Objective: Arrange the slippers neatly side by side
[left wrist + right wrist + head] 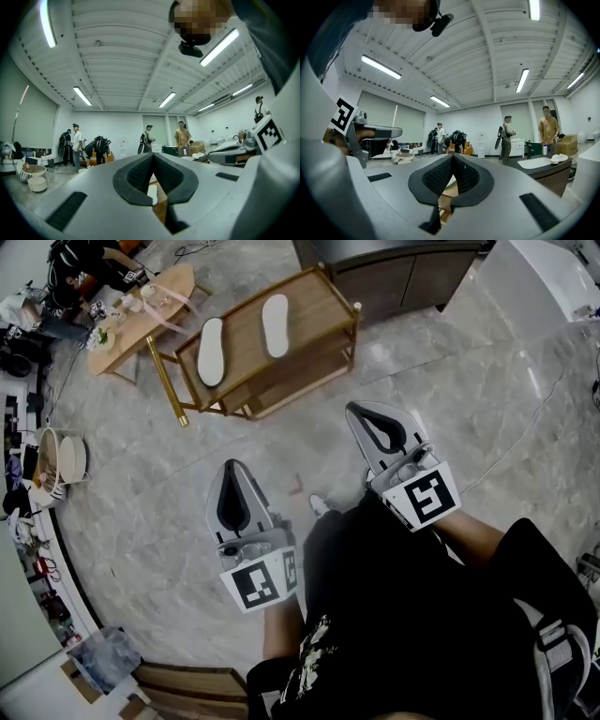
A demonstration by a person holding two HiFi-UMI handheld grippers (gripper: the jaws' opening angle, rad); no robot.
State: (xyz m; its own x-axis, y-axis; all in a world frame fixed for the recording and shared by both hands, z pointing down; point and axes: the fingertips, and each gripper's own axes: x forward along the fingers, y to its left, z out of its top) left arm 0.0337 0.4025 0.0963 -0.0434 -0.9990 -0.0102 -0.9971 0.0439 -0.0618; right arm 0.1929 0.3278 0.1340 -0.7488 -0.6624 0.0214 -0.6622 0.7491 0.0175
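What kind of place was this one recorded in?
Probably a large shared lab or studio hall, not a home: strip lights on a ribbed ceiling, several people standing about, and a polished stone-look floor with a wooden rack holding two white slippers.

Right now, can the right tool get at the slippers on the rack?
Probably not yet: the right tool is shut and well short of the rack, bare floor between. Nothing covers the slippers, so the way is free once it closes in.

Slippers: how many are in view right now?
2, both on the cart: left slipper and right slipper, lying apart. More could be hidden out of frame.
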